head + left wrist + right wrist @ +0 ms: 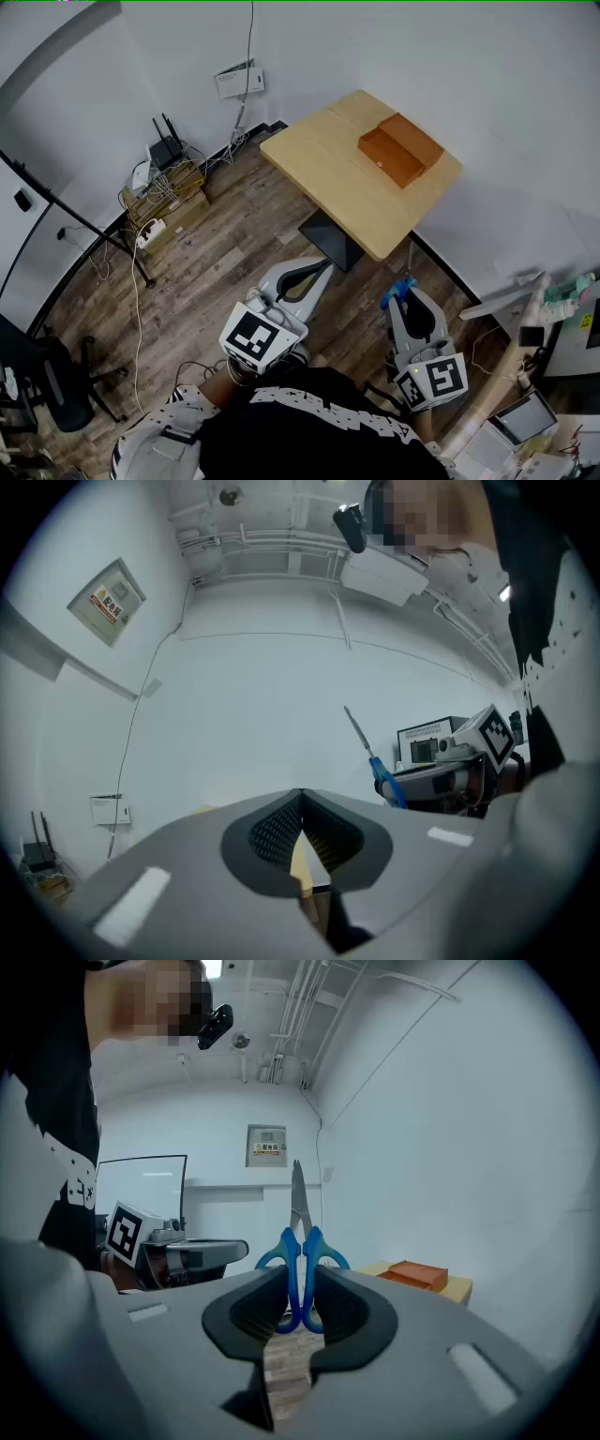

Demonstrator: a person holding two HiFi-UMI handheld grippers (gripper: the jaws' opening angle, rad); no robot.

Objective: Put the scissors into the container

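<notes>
Idling side: the left hand-held gripper [300, 806] has its jaws together with nothing between them. It is held low over the wood-plank floor [211, 272], level with its partner.

Carrying side: the right hand-held gripper [300, 1288] is clamped on the blue plastic handles of the blue-handled steel scissors [301, 1246].

Scissors' long axis: it runs straight out along this hand-held gripper's own line. The handle loops sit between the pads, and the closed blades stick out past the jaw tips, pointing forward and up.

Where the target lies: the orange-brown rectangular container [400, 150] is well ahead of the right hand-held gripper. It is a little right of the jaw line and below the blade tips in the right gripper view, and almost dead ahead in the head view.

What it rests on: the pale wooden worktop [319, 164], toward the far right edge as seen from the hand-held gripper, well apart from both jaws.

Nearer hand: the right one, judging by the head view. The left hand-held gripper would have to reach ahead and across to its right.

Container's set: its sides look skewed to the scissors' line, not square to it. How deep the open part is cannot be told from here.

Coming move, as a judgement: carry the scissors forward over the worktop edge. Then tip the blades down and turn them to lie along the container's longer side before the jaws part.
</notes>
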